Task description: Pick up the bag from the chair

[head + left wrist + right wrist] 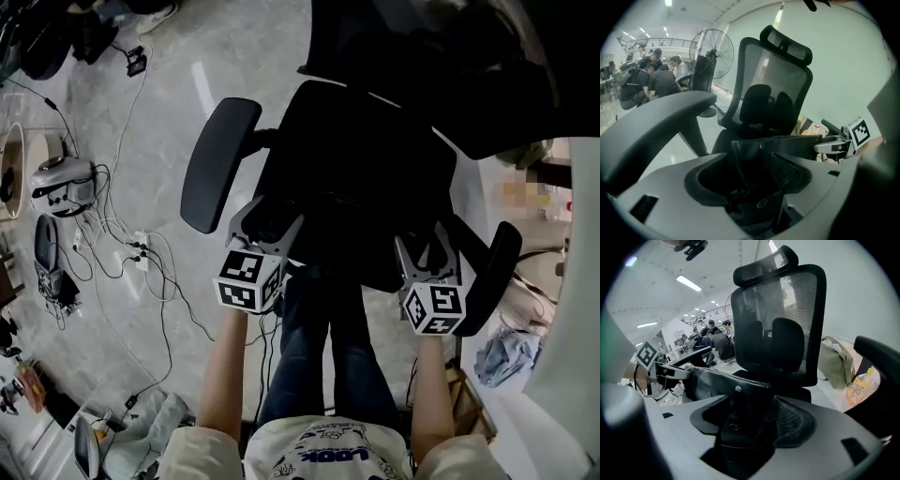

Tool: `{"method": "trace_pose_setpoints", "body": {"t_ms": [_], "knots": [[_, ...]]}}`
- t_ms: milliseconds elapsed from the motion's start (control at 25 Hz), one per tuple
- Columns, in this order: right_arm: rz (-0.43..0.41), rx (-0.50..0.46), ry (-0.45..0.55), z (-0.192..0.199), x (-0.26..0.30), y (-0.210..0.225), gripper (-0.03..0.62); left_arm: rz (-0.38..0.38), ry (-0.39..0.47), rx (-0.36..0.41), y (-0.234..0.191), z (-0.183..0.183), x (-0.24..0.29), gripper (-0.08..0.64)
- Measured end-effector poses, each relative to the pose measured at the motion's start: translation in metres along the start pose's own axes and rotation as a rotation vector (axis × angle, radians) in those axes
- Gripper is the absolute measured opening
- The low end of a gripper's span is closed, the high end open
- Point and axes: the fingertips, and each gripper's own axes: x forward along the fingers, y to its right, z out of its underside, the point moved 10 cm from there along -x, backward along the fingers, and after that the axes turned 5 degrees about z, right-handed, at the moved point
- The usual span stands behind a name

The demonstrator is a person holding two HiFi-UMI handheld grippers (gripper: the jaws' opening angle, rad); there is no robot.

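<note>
floor (169,103): grey marble | cables (112,225): strewn left | fan (712,58): standing | ceiling: strip lights (689,283)

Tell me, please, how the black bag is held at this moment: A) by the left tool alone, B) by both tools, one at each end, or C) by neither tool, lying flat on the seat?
B: the left tool and the right tool each have the black bag pinched between their jaws, as both gripper views show.

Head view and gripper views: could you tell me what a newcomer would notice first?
The black mesh office chair fills every view. At its front edge, the left gripper and right gripper each have their fingers closed on one end of a black bag. Cables sprawl over the floor at the head view's left.
</note>
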Motion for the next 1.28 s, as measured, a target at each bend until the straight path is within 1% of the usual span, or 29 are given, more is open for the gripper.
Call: {"method": "trace_pose_setpoints", "body": {"t_ms": [160, 280, 320, 520, 680, 800, 1040, 1280], "knots": [[0.002, -0.005, 0.000, 0.007, 0.007, -0.002, 0.277, 0.053, -0.024, 0.014, -0.003, 0.007, 0.012, 0.294], [-0.003, -0.006, 0.007, 0.011, 0.008, -0.003, 0.240, 0.059, -0.019, 0.024, -0.002, 0.011, 0.015, 0.217], [-0.004, -0.006, 0.010, 0.012, 0.008, -0.003, 0.220, 0.062, -0.012, 0.024, -0.003, 0.012, 0.014, 0.210], [0.011, 0.009, 0.024, 0.016, 0.003, -0.007, 0.181, 0.097, -0.007, 0.012, -0.006, 0.015, 0.009, 0.156], [0.040, -0.001, 0.029, 0.016, -0.005, -0.013, 0.144, 0.105, -0.010, 0.045, 0.000, 0.015, 0.001, 0.087], [0.053, -0.006, 0.026, 0.016, -0.011, -0.017, 0.130, 0.099, -0.016, 0.050, 0.008, 0.019, -0.007, 0.051], [0.069, 0.001, 0.034, 0.015, -0.036, -0.029, 0.120, 0.093, -0.015, 0.038, 0.020, 0.020, -0.029, 0.043], [0.101, 0.020, 0.065, 0.005, -0.068, -0.037, 0.115, 0.104, 0.007, 0.082, 0.035, 0.004, -0.050, 0.043]]}}
